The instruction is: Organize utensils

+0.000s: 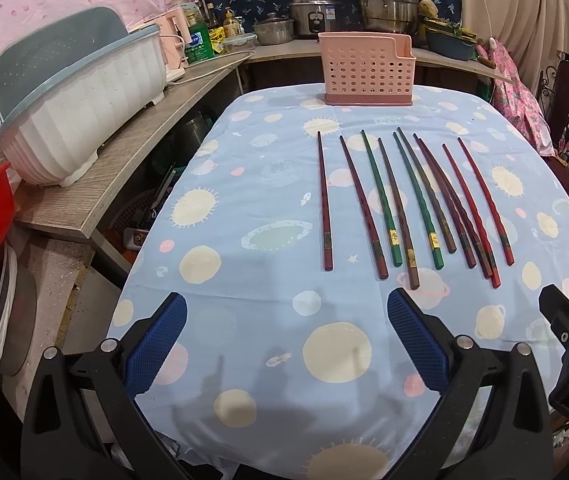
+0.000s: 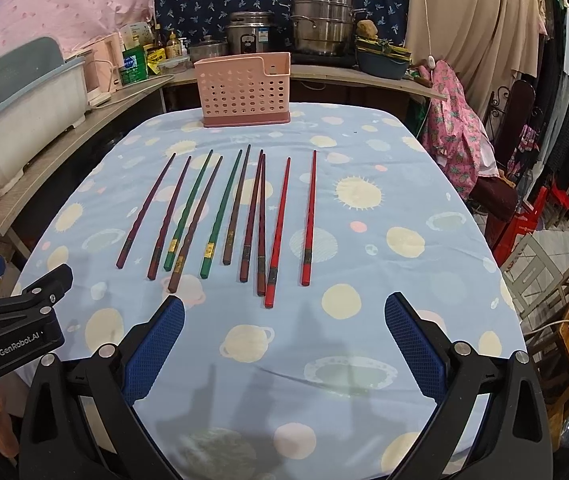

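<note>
The table (image 2: 424, 280), under a blue planet-print cloth, carries everything. At its 12 o'clock edge stands the pink perforated utensil holder (image 2: 244, 92), upright and empty as far as I can see. In the middle lie ten chopsticks (image 2: 224, 216) in a row, thin tips toward 12 o'clock: dark red, green, brown and bright red. They look light, stiff and lacquered, so probably slippery; I would pinch one near its thick, banded end at 6 o'clock. The left gripper (image 1: 286, 340) and the right gripper (image 2: 284, 340) both hang spread wide and carry nothing.
</note>
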Demonstrator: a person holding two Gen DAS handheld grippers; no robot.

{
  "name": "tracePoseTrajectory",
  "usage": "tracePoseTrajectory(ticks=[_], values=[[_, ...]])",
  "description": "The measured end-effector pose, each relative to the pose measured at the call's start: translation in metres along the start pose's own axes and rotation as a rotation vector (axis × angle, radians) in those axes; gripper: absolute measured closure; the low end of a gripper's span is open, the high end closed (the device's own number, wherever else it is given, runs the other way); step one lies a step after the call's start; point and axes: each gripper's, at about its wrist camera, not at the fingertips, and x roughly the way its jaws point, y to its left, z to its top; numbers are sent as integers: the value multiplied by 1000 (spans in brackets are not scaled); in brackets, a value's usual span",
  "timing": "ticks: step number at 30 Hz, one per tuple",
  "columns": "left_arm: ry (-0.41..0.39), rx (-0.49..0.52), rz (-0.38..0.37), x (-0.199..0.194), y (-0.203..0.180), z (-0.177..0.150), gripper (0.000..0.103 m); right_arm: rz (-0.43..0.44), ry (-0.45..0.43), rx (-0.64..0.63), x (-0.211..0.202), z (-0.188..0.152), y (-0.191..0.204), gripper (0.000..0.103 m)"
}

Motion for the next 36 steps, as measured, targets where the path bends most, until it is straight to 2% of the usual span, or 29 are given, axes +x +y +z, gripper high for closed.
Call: tracePoseTrajectory(ticks=[36], values=[[4,1,4,1,0,-1,7,11,3,27,2,2,-7,7]])
